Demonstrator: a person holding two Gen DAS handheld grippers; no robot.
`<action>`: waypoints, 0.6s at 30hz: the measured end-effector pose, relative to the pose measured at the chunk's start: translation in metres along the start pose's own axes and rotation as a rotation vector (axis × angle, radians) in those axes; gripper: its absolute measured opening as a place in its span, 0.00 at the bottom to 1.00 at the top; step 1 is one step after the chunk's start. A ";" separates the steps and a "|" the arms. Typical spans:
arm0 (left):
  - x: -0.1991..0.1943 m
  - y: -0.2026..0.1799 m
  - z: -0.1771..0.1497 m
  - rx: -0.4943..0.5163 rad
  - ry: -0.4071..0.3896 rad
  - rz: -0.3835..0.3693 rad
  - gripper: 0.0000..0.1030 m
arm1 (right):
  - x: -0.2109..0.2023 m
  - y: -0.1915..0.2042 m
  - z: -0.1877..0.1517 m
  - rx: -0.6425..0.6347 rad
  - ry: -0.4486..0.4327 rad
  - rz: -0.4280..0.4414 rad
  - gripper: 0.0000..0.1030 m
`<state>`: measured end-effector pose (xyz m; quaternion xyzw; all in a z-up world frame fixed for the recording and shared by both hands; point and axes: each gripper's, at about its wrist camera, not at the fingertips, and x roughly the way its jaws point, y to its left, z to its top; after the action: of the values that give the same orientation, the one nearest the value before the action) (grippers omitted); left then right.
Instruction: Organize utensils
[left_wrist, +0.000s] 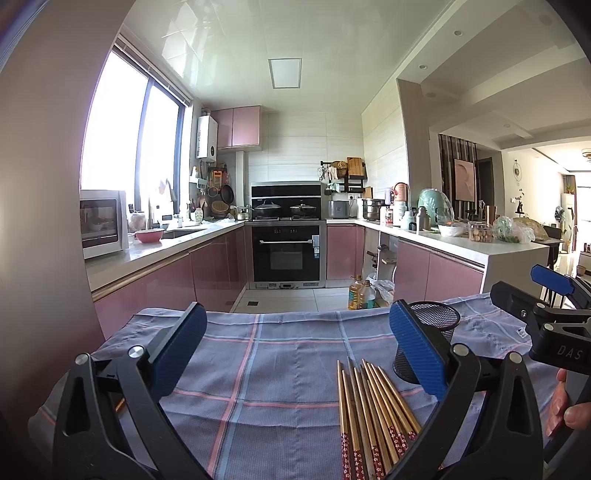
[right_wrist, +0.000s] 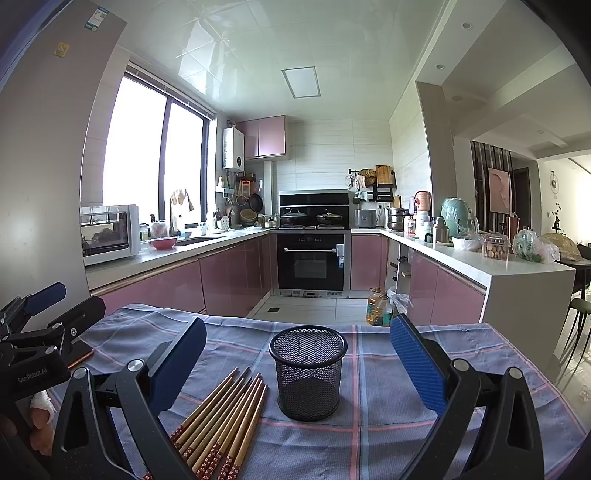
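Lying in a loose bundle on the plaid tablecloth (right_wrist: 369, 424), the wooden chopsticks (right_wrist: 221, 421) have plain tan shafts and red flower-patterned ends, the patterned ends nearest the cameras and the tips fanning slightly toward the kitchen. Just beside them, to their right, stands an upright black wire-mesh holder (right_wrist: 308, 373), round, open at the top and with nothing visible inside it. The right gripper (right_wrist: 297, 363) hangs above the cloth with its two blue-padded fingers spread wide, released and grasping nothing; in its own view the mesh holder sits between the fingers without touching either one, while the chopsticks lie near the left finger, partly hidden behind its black linkage. The left gripper (left_wrist: 295, 352) is likewise wide open and empty; in its view the chopsticks (left_wrist: 369, 413) lie toward its right finger, their patterned ends running under that finger's linkage, and the mesh holder (left_wrist: 428, 339) is partly covered by the blue pad, so whether pad and holder touch cannot be told. Each camera catches the other gripper at the edge of its picture, along with fingertips of the person's hand (left_wrist: 565, 410) on the handle. The cloth covers a table at the near end of a kitchen with pink cabinets (right_wrist: 229, 277), a black built-in oven (right_wrist: 310, 262) under a hob with two lidded pans, a white microwave (right_wrist: 107, 236) on the left counter and two oil bottles (right_wrist: 378, 306) on the tiled floor.
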<state>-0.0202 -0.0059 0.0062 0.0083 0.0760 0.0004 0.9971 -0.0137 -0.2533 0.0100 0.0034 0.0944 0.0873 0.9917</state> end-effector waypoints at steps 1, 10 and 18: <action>0.000 0.000 0.000 0.001 -0.001 0.000 0.95 | 0.000 0.000 0.000 0.001 0.000 0.001 0.94; 0.002 -0.001 -0.001 0.002 0.000 0.000 0.95 | 0.000 -0.001 -0.002 0.005 0.003 0.001 0.94; 0.002 -0.002 -0.002 0.003 0.000 0.000 0.95 | 0.001 -0.002 -0.002 0.005 0.004 0.001 0.94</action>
<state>-0.0187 -0.0079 0.0044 0.0098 0.0760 0.0003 0.9971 -0.0131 -0.2550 0.0077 0.0058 0.0968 0.0878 0.9914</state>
